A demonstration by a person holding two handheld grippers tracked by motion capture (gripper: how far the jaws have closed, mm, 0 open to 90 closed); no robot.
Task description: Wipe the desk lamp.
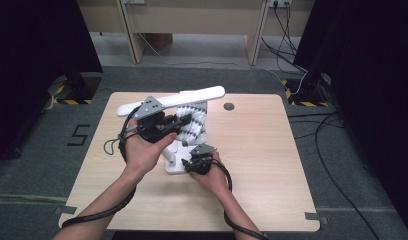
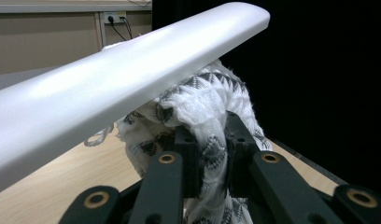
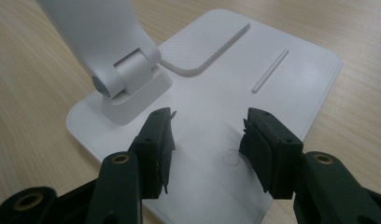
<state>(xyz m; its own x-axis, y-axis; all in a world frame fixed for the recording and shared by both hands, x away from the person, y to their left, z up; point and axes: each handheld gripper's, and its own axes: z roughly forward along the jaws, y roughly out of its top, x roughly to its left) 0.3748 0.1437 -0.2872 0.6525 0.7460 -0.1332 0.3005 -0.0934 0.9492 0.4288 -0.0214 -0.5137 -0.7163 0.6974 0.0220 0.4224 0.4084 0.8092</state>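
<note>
High view: wooden table [image 1: 262,165] with a white desk lamp, its flat base [image 1: 174,165] near the middle and its long lamp head [image 1: 192,96] stretching out above. A black-and-white patterned cloth [image 1: 196,122] hangs around the lamp arm under the head. Left gripper [image 1: 184,121] sits just left of the cloth, jaws pinching a bunched fold of it. Left gripper view: cloth [image 2: 212,135] squeezed between the two black jaws, lamp head [image 2: 118,79] crossing just above and ahead of them. Right gripper [image 1: 184,162] is low at the base's near edge. Right gripper view: jaws spread, nothing between the pads, base plate [image 3: 272,79] straight ahead and underneath, lamp hinge [image 3: 125,77] up-left of the left jaw.
</note>
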